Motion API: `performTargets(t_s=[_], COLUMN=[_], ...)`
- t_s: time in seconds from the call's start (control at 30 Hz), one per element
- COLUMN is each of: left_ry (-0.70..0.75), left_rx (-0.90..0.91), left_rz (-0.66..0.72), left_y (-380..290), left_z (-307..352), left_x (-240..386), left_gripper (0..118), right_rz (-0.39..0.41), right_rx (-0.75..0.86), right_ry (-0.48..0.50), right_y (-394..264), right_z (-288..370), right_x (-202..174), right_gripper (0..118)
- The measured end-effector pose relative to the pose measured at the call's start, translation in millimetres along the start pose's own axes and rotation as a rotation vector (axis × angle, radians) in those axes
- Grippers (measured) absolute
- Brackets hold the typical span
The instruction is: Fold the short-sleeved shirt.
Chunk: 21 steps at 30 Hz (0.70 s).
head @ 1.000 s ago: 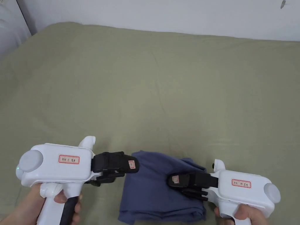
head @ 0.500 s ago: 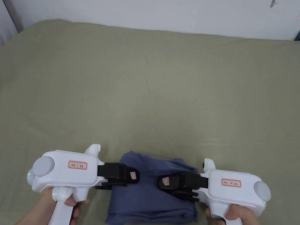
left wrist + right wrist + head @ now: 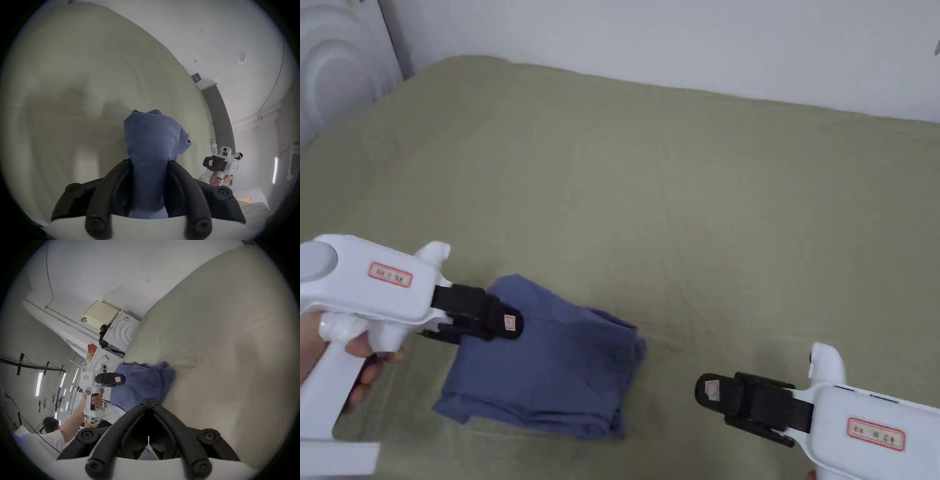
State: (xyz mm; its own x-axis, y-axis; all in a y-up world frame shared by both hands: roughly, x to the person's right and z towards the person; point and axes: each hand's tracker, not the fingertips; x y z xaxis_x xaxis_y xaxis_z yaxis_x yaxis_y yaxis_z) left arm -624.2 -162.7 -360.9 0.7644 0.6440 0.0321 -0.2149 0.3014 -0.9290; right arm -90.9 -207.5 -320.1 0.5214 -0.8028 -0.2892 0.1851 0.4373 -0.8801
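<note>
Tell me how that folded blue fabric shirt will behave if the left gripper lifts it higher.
The folded blue fabric shirt will probably droop and unfold: it is soft cloth, and the left gripper pinches one end. It looks light, since that single pinch already raises its edge. The right gripper is shut and apart, giving no support.

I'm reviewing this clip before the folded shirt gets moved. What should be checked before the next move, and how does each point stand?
1. Left gripper shut on the folded blue shirt: ok, cloth sits between both fingers in the left gripper view.
2. Right gripper off the shirt: ok, it is apart, to the right.
3. Right gripper shut with nothing in it: ok, in the right gripper view.
4. Shirt holding its fold: cannot tell; edges look loose and uneven.
5. Shirt lifted or resting on the green bed sheet: cannot tell.
</note>
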Motion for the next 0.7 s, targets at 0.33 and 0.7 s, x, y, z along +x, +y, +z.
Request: performTargets(t_s=[0.33, 0.7], left_ry=[0.232, 0.291], left_rx=[0.083, 0.091], left_rz=[0.071, 0.092], left_y=[61.4, 72.9], left_z=[116.5, 128.1], left_x=[-117.7, -152.0], left_gripper=[30, 30], right_rz=[0.025, 0.603], right_rx=[-0.034, 0.394], right_ry=[0.025, -0.544], right_y=[5.4, -26.3], right_z=[-59.2, -122.2], right_x=[-18.6, -127.3], right_gripper=[0, 0])
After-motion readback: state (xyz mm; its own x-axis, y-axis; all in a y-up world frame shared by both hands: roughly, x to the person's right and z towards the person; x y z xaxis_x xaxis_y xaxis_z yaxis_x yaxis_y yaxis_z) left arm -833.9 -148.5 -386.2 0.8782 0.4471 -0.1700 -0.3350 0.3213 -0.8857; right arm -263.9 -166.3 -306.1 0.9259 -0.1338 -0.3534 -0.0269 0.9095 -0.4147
